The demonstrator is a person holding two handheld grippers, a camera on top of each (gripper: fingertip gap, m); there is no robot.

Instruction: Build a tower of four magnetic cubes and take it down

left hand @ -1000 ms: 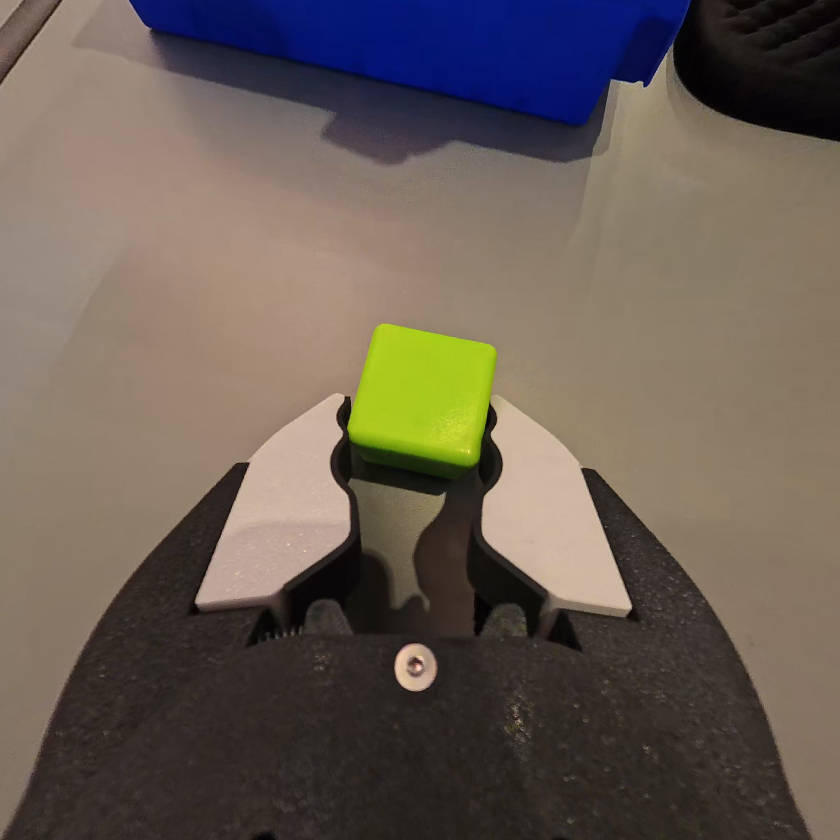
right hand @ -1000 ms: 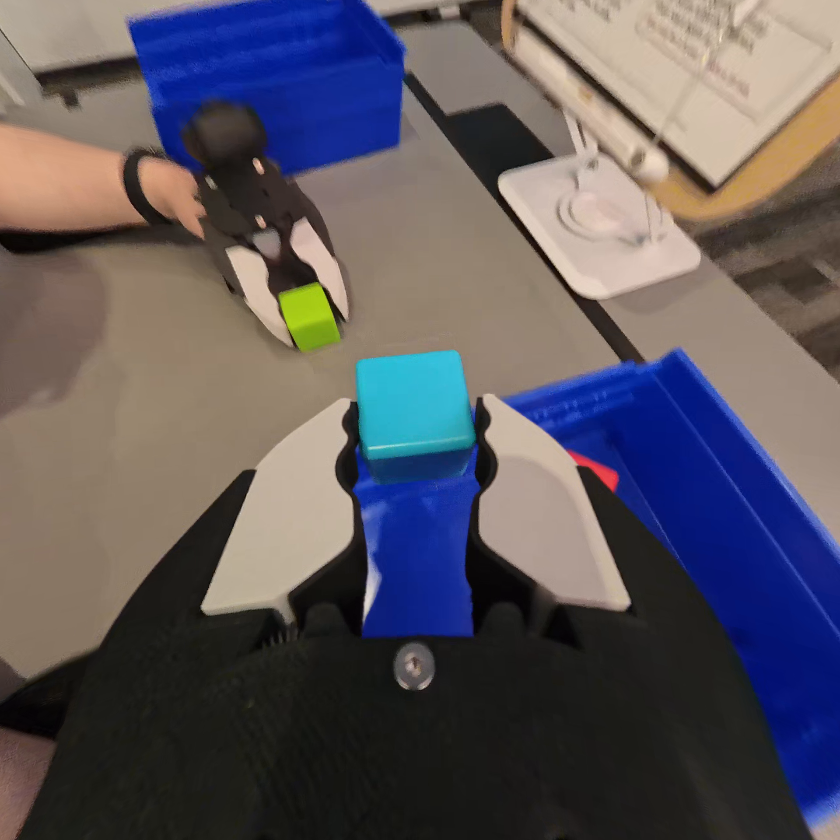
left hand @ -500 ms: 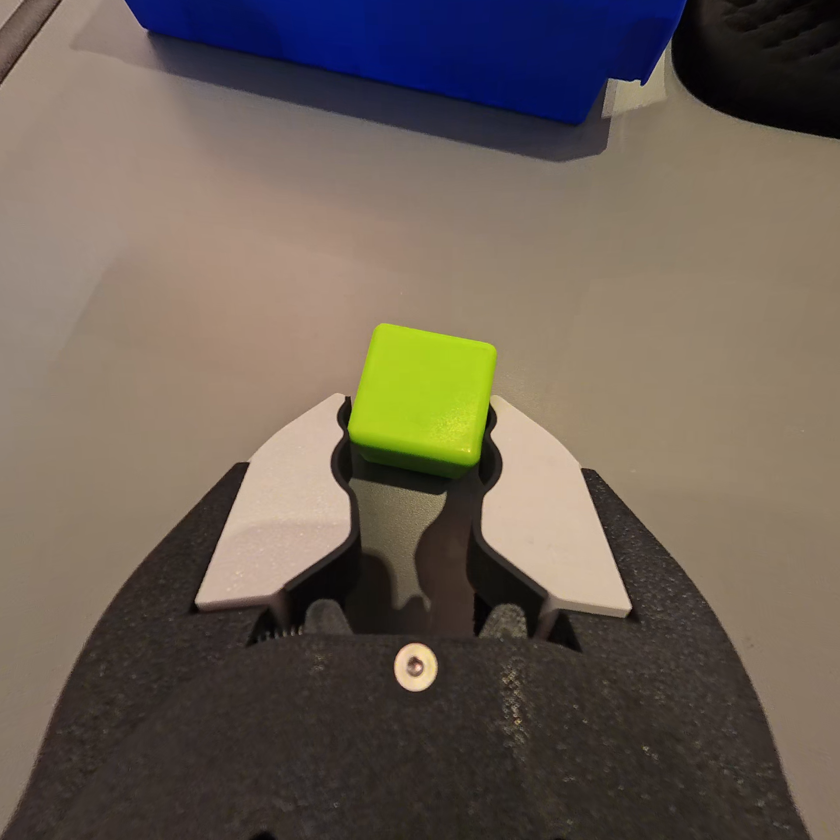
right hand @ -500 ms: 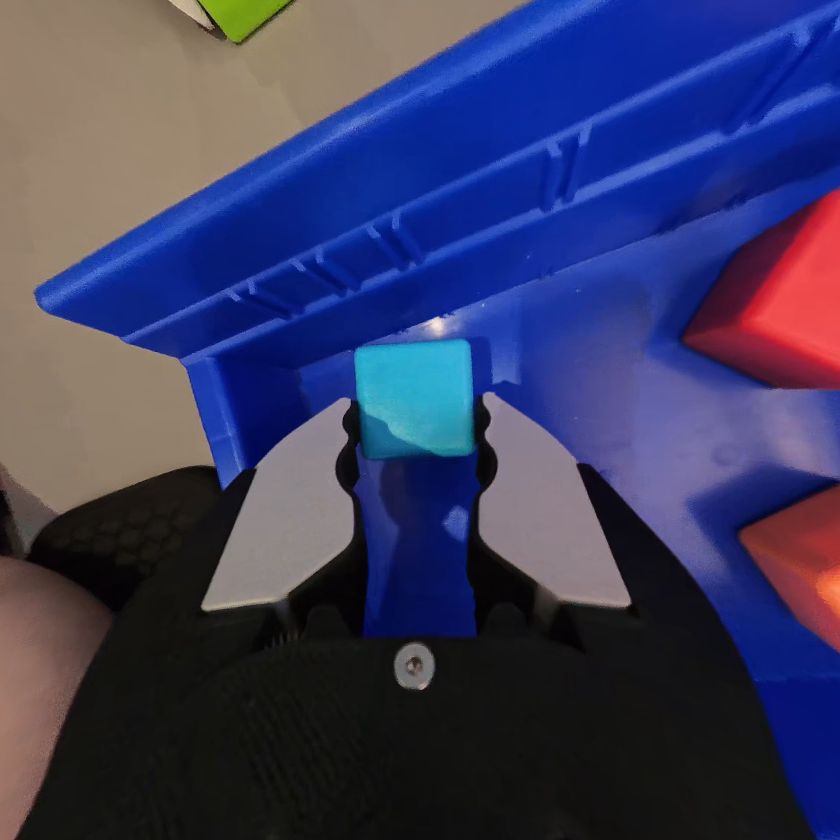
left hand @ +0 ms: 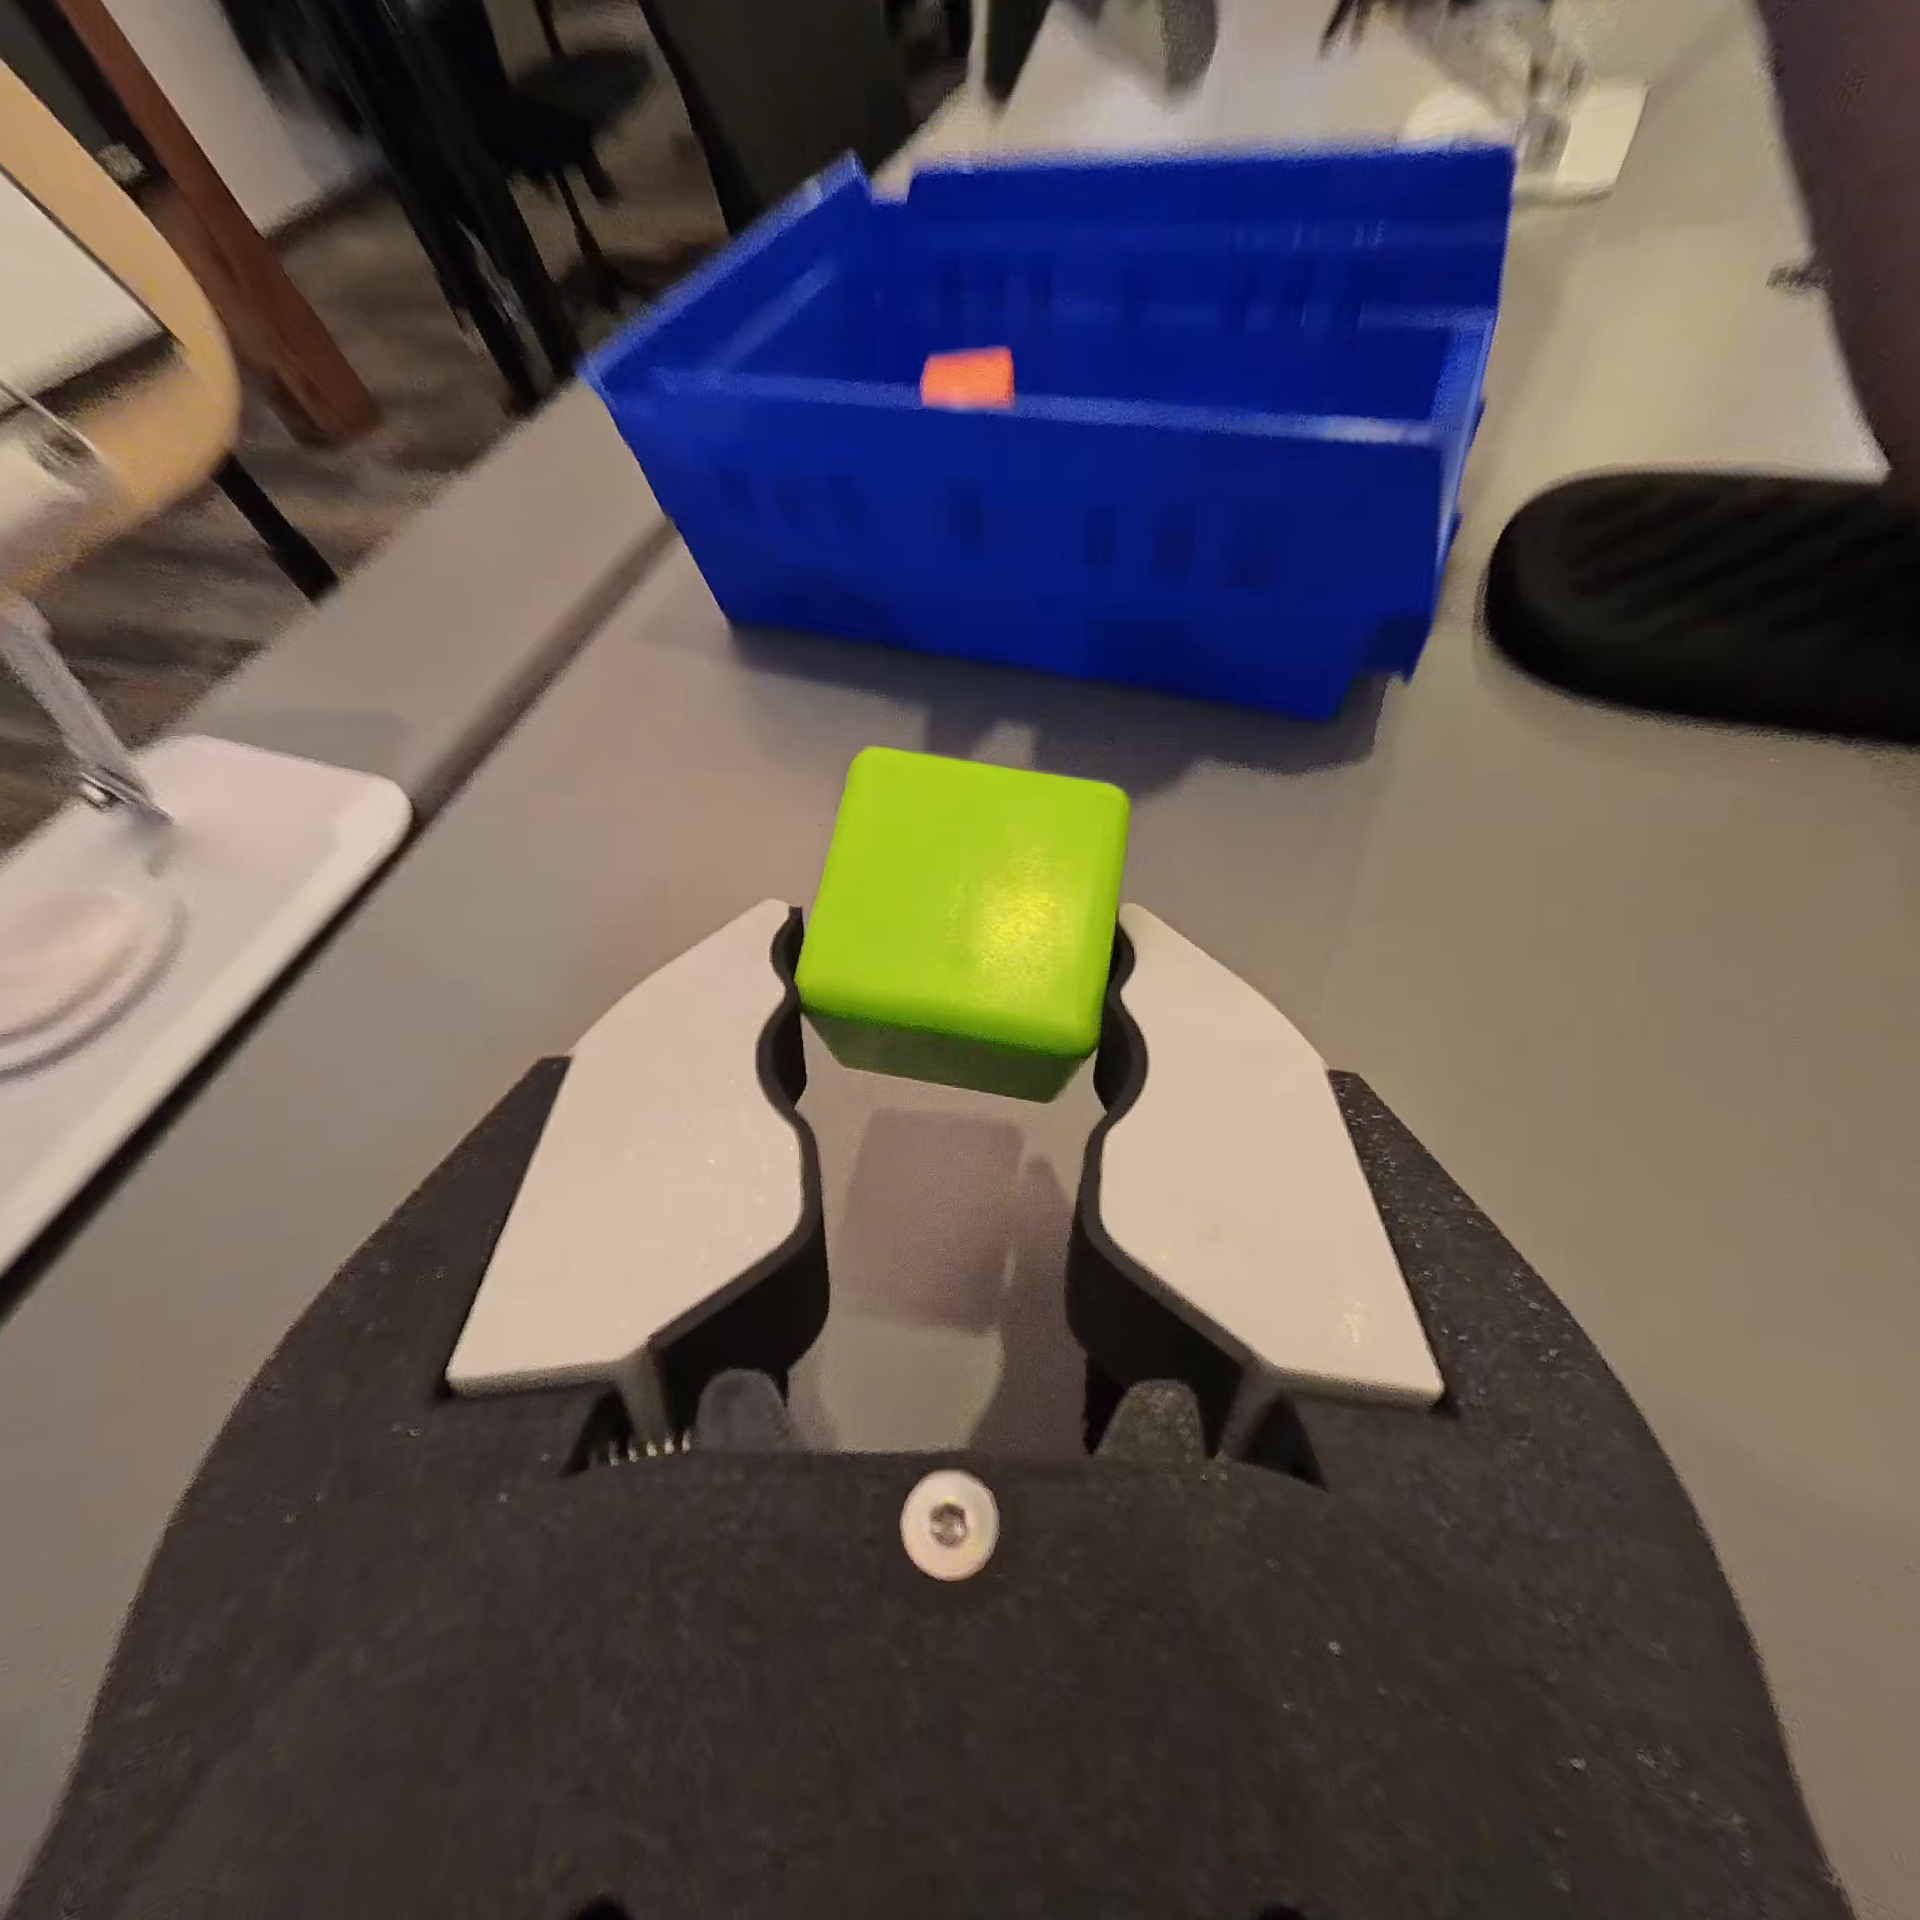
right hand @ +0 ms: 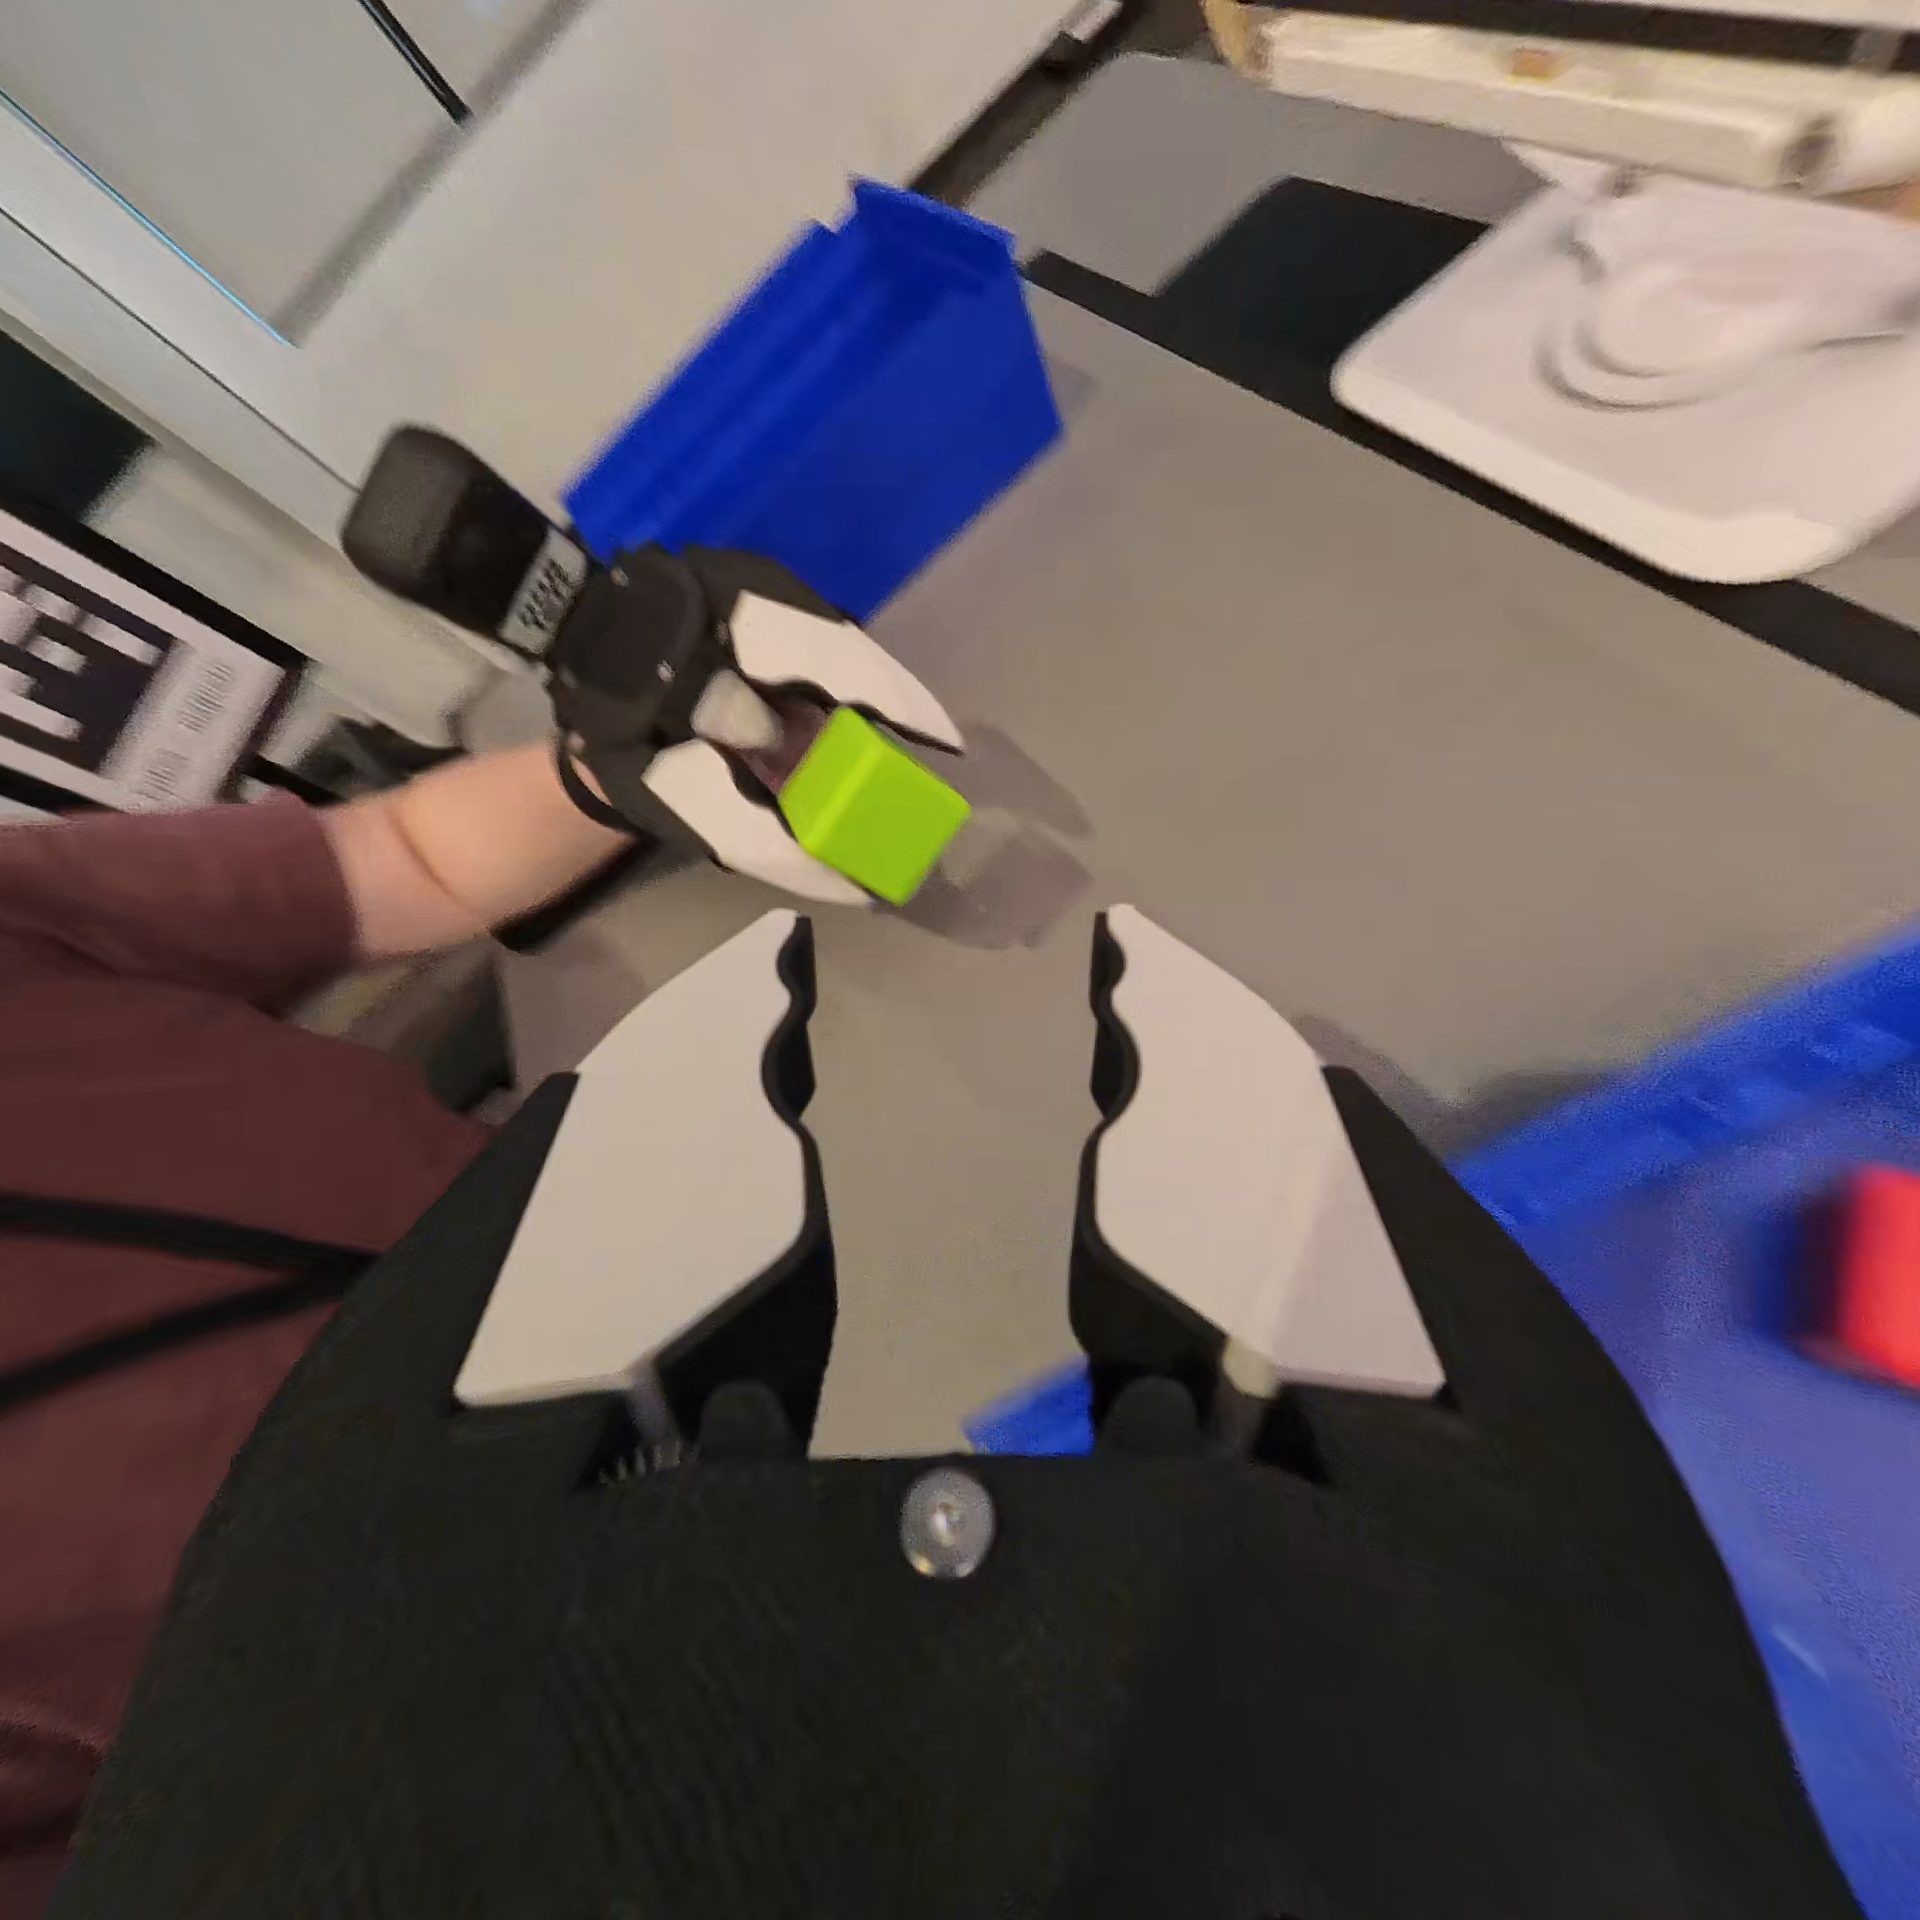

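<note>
My left gripper (left hand: pixel 956 920) is shut on a lime-green cube (left hand: pixel 961 925) and holds it just above the grey table, its shadow below. Beyond it stands a blue bin (left hand: pixel 1039 520) with an orange-red cube (left hand: pixel 966 376) inside. My right gripper (right hand: pixel 948 925) is open and empty above the table. In the right wrist view the left gripper (right hand: pixel 883 810) shows ahead, held by a hand, with the green cube (right hand: pixel 868 805) between its fingers. A red cube (right hand: pixel 1870 1283) lies in the near blue bin (right hand: pixel 1662 1226) at right. The cyan cube is not in view.
A second blue bin (right hand: pixel 831 416) stands behind the left gripper. A white stand base (right hand: pixel 1662 416) sits at the table's far side and shows at left in the left wrist view (left hand: pixel 208 883). A black pad (left hand: pixel 1714 603) lies right of the bin. A maroon sleeve (right hand: pixel 156 1039) is at left. The left gripper's tips are roughly 15 cm from the right gripper's.
My right gripper let go of the cyan cube in the near bin, opened and pulled back out over the table. My left gripper lifted the green cube and tilted up.
</note>
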